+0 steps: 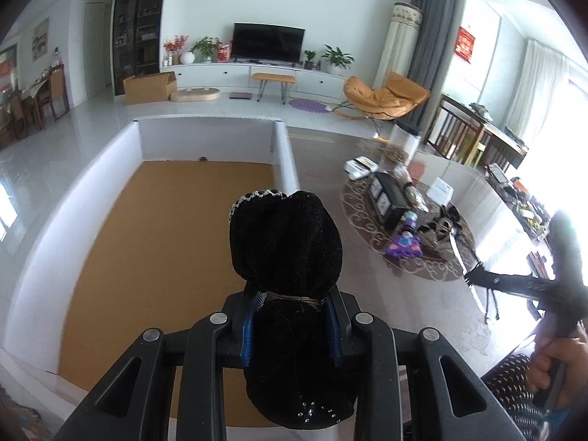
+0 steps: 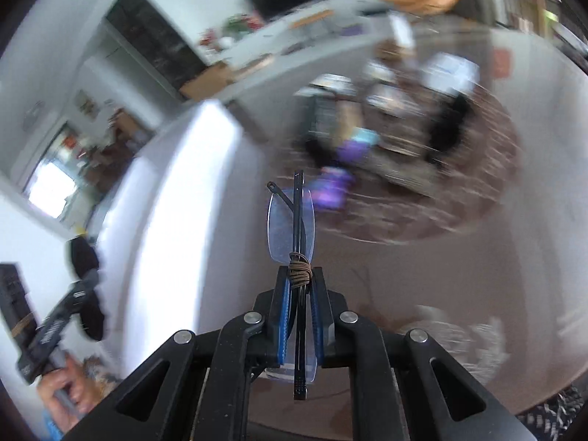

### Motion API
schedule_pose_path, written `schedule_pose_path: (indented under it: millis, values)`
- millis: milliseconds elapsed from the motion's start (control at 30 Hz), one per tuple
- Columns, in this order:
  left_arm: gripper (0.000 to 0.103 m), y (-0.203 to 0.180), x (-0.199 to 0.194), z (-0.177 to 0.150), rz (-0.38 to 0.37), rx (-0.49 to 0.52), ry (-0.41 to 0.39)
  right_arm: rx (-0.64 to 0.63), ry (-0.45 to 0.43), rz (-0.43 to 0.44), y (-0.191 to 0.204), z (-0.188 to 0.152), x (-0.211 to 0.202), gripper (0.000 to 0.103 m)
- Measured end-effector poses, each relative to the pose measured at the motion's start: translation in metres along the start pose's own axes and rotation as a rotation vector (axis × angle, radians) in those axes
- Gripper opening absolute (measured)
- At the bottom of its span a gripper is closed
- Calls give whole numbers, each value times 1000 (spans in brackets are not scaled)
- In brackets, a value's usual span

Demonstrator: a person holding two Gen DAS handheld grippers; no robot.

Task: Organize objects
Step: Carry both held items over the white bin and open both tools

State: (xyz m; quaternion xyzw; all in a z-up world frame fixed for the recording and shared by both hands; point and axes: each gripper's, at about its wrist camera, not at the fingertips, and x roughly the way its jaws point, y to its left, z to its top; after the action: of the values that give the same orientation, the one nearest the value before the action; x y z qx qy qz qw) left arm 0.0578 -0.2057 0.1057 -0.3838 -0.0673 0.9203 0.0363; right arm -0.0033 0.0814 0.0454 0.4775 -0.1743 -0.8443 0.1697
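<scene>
My left gripper is shut on a black velvet pouch with a beaded rim and a brown cord round its neck. It holds the pouch above the white box with a brown cardboard floor. My right gripper is shut on folded rimless glasses with black arms and a brown cord wound round them. It holds them above the table, right of the box wall. The right gripper also shows at the right edge of the left wrist view.
A round patterned mat on the glass table bears a black box, a purple toy, white packets and small dark items. The right wrist view is blurred by motion. A living room with a TV lies beyond.
</scene>
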Motion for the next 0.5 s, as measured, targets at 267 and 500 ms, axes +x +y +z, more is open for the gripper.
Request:
schedule_pose_path:
  millis: [267, 500]
  values:
    - [30, 85, 0, 14, 173, -60, 46, -322, 50, 213, 190, 17, 38, 12]
    - [63, 157, 25, -6, 270, -213, 232, -501, 165, 203, 283, -16, 117, 30]
